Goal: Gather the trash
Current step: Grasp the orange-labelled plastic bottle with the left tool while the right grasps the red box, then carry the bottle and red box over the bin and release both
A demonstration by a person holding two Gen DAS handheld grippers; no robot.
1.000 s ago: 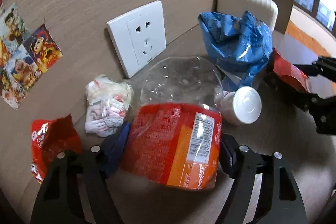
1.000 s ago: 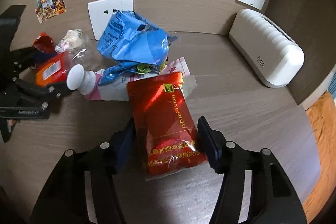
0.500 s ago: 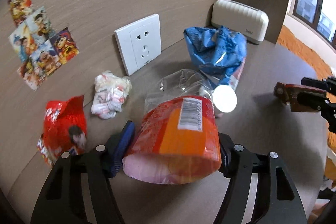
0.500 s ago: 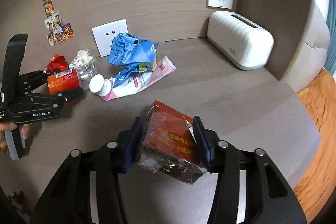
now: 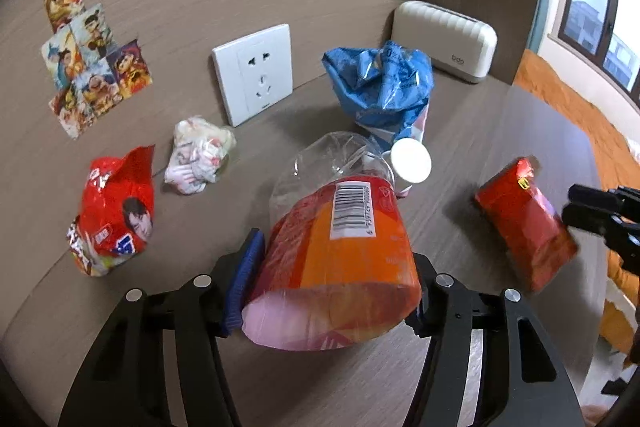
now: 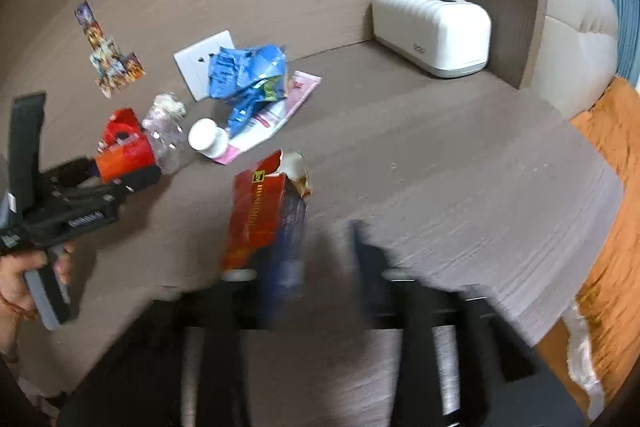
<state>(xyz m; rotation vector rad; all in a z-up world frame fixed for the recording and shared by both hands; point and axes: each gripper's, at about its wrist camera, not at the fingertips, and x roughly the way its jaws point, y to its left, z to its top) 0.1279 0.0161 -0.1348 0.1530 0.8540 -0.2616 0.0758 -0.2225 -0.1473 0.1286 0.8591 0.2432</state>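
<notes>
The left gripper (image 5: pixel 332 291) is clamped on a crushed clear plastic bottle (image 5: pixel 340 247) with an orange-red label and barcode; its jaws have just been closing further, squashing the bottle flat between the pads. The bottle is lifted off the wood-grain table (image 5: pixel 480 147), in front of the wall socket (image 5: pixel 254 75).

On the table below the socket lie a crumpled white wrapper (image 5: pixel 198 157), left of it a glossy red snack bag (image 5: pixel 114 219), and right of it a crinkled blue bag (image 5: pixel 380 87) over a pink packet. A white round cap (image 5: pixel 411 160) sits just before the blue bag. Farther right stands a ribbed cream box (image 5: pixel 444 41).

The right gripper (image 6: pixel 320 267) is badly blurred; its jaws have just been opening, and a torn-topped red carton (image 6: pixel 260 211) sits between them, against the left finger. Whether it is gripped I cannot tell.
</notes>
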